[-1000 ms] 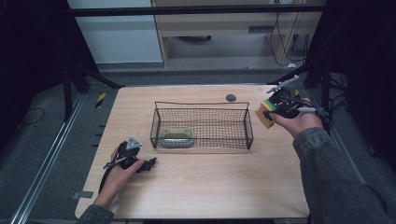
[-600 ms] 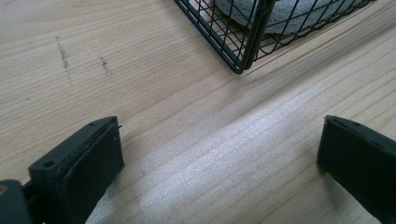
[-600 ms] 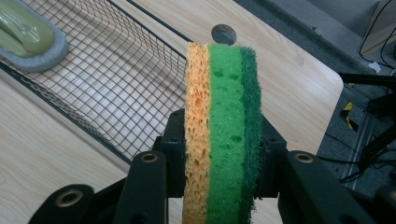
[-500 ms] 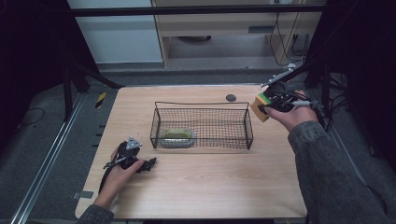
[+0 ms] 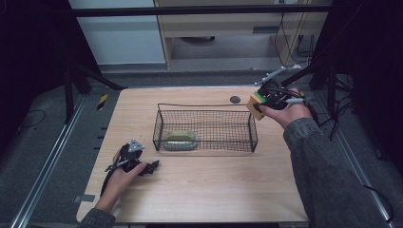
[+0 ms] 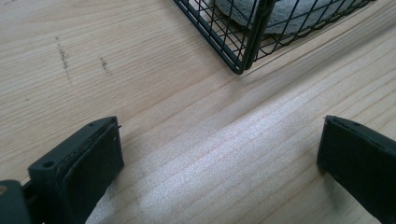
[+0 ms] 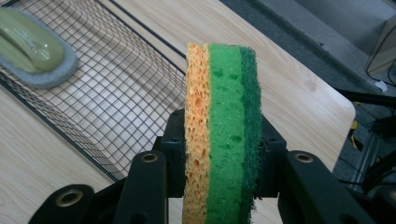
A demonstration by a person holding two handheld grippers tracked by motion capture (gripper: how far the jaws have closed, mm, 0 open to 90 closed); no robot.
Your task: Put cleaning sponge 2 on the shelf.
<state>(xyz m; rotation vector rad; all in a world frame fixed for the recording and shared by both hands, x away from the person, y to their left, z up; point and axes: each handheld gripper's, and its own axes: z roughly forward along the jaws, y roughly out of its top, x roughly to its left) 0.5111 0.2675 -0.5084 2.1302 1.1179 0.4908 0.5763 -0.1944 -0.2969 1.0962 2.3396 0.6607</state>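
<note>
Item: sponge (image 7: 222, 126), held above the tabletop (image 5: 214, 190) beside the wire basket (image 5: 205, 124).
Right gripper (image 7: 219, 158) fingers clench it on edge, likely for dropping in; left gripper (image 6: 219, 158) fingers spread, idle.

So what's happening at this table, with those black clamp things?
A person sits at a wooden table with a two-jaw gripper in each hand. The right gripper is clamped on a sponge with orange and green layers, held in the air by the right end of a black wire basket. A grey-rimmed green item lies in the basket. The left gripper rests open and empty on the table near the basket's corner.
</note>
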